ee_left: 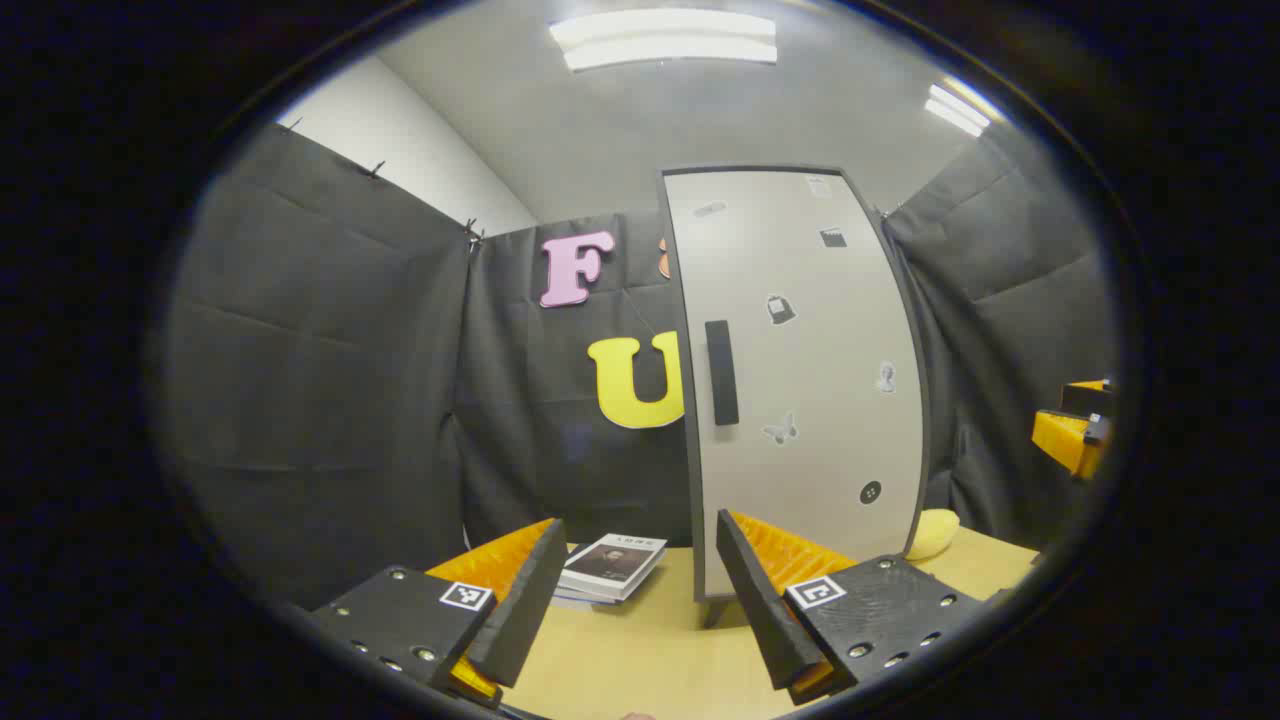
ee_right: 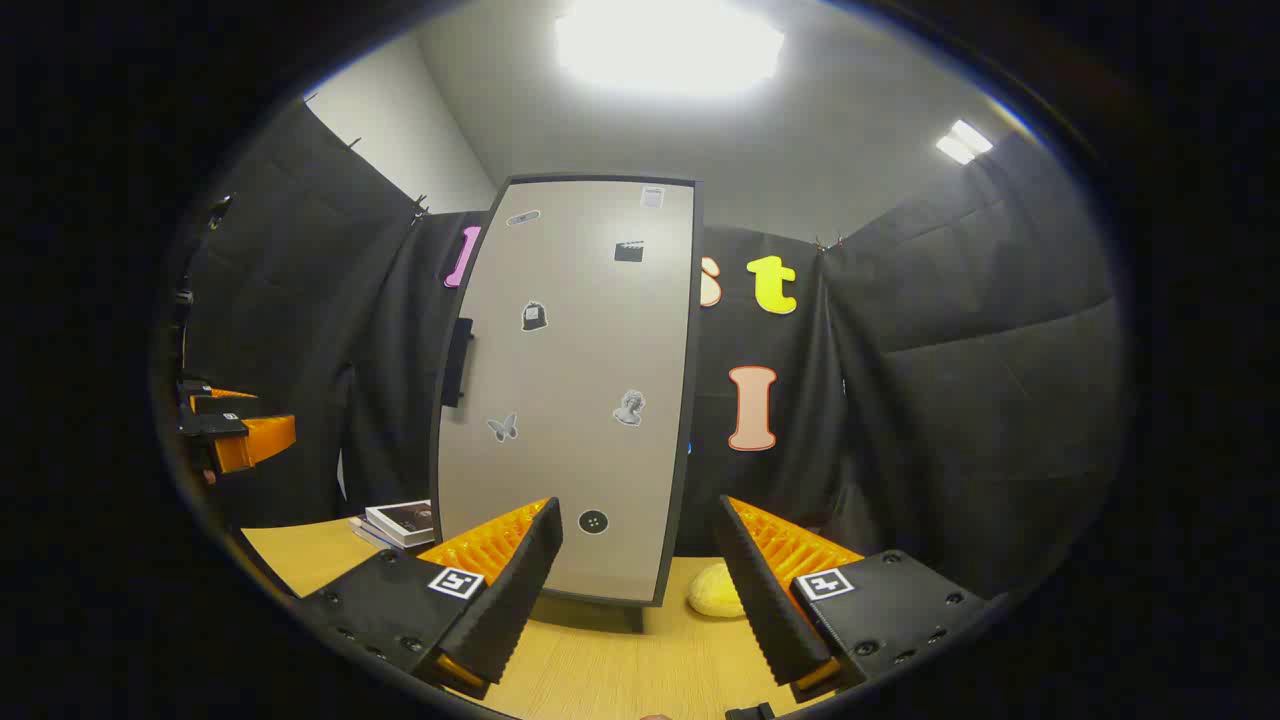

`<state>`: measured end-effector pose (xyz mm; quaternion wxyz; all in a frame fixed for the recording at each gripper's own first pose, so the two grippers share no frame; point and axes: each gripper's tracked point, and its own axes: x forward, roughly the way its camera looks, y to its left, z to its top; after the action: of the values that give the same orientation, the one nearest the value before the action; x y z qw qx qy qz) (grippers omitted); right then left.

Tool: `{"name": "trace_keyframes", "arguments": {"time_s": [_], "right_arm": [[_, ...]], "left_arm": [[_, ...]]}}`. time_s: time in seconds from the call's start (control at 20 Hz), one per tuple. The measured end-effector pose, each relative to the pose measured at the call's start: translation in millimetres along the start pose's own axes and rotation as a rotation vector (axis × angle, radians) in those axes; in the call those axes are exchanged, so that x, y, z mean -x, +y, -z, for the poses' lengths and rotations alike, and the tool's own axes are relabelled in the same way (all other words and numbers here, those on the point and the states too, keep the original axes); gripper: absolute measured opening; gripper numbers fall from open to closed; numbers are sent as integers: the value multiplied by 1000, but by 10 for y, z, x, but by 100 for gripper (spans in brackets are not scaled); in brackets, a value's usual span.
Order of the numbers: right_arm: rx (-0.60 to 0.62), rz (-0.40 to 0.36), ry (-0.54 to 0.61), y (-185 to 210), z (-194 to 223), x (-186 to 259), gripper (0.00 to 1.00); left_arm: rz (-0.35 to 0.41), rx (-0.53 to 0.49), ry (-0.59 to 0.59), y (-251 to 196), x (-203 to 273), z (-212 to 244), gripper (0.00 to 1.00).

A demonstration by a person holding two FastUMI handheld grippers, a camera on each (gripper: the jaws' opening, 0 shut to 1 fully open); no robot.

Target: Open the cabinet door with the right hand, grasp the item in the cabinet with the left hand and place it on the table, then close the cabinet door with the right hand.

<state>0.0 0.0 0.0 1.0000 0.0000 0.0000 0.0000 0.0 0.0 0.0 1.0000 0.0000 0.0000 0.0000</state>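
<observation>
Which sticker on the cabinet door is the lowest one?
The round button sticker, dark with small holes. It sits near the cabinet door's bottom edge, below the butterfly sticker.

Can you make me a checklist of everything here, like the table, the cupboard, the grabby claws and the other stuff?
Surface: wooden table, mostly bare.
Job's things: cabinet door shut, dark handle untouched; item inside hidden.
Clutter: stack of books left of the cabinet; soft yellow lump on its right.
Grippers: left gripper open, empty; right gripper open, empty, facing the door.
Cables: nothing seen.
Surroundings: black cloth walls, ceiling lights.
</observation>
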Motion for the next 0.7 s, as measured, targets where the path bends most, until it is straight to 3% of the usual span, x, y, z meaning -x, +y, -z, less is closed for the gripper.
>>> {"name": "trace_keyframes", "arguments": {"time_s": [0.7], "right_arm": [[-63,30,29,-59,70,-133,98]], "left_arm": [[-8,-29,-13,24,-39,-33,91]]}}
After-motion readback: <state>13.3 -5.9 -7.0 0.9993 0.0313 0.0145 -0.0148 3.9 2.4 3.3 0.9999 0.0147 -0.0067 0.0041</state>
